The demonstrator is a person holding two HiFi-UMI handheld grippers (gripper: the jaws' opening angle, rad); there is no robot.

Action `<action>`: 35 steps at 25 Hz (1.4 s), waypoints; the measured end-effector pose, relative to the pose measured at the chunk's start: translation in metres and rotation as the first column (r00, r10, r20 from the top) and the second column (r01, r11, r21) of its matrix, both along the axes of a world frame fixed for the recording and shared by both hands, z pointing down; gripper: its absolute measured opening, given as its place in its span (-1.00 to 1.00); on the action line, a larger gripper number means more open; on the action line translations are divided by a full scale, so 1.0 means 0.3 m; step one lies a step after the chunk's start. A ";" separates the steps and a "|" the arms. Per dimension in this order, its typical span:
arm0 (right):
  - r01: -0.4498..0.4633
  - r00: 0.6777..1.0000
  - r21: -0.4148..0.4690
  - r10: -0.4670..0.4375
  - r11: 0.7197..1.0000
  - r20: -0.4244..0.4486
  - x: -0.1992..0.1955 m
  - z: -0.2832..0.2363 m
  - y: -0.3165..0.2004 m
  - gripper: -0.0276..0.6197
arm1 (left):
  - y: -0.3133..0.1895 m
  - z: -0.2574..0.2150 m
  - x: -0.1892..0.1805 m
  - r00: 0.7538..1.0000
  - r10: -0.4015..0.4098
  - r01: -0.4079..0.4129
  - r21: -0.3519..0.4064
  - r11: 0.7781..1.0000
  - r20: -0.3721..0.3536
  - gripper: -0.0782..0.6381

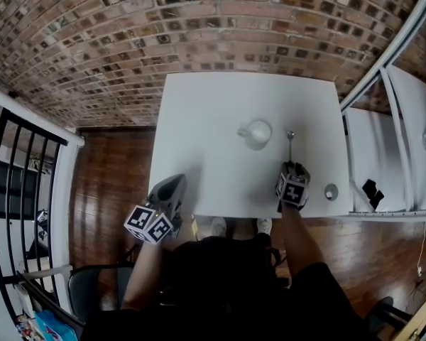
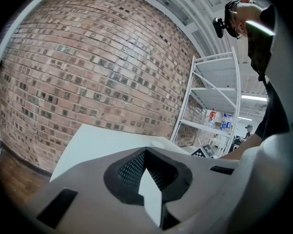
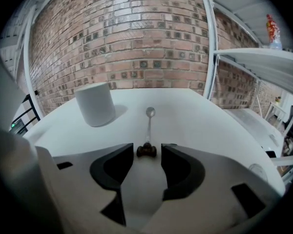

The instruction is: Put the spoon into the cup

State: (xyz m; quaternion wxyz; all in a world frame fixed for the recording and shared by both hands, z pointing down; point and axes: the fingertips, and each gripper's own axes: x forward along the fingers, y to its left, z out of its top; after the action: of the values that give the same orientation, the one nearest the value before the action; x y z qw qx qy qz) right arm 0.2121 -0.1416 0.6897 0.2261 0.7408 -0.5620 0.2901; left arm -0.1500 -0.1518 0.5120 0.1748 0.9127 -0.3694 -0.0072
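A white cup (image 1: 256,133) (image 3: 95,104) stands upright on the white surface (image 1: 220,119) (image 3: 195,116). From the head view its open mouth shows only plain white inside. The spoon (image 1: 290,144) (image 3: 148,126) is not in the cup. It lies flat on the surface just to the cup's right, apart from it, with its bowl pointing away from the person. The right gripper (image 1: 292,185) (image 3: 146,152) tilts down over the near end of the spoon. Its jaws stand apart, and the dark knob at the end of the handle sits in the gap at their tips with neither pad pressing on it. The left gripper (image 1: 160,208) (image 2: 146,150) hovers at the near left edge of the surface, its jaws together with nothing between them. A small round thing (image 1: 331,191) lies near the surface's right edge; what it is cannot be told.
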 end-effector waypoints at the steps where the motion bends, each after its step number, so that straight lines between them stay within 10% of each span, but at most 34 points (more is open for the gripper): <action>1: -0.008 1.000 -0.005 0.008 1.000 -0.001 0.003 0.010 0.005 -0.35 | -0.006 -0.002 -0.006 1.000 0.008 -0.008 0.003 1.000 -0.001 -0.77; 19: -0.009 1.000 -0.045 0.010 0.999 0.014 -0.013 0.070 0.031 -0.53 | -0.122 0.021 -0.077 0.996 0.084 -0.084 -0.008 0.996 -0.011 -0.77; 35: 0.218 0.973 0.254 -0.190 0.942 -0.132 0.053 -0.445 -0.085 -0.53 | -0.215 -0.136 0.070 0.994 0.073 -0.064 0.115 0.991 -0.076 -0.77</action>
State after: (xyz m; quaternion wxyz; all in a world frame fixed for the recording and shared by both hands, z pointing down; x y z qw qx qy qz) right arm 0.2280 -0.1671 0.5563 0.1828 0.7165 -0.6569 0.1472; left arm -0.1289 -0.2164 0.4714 0.1377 0.9323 -0.3294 -0.0584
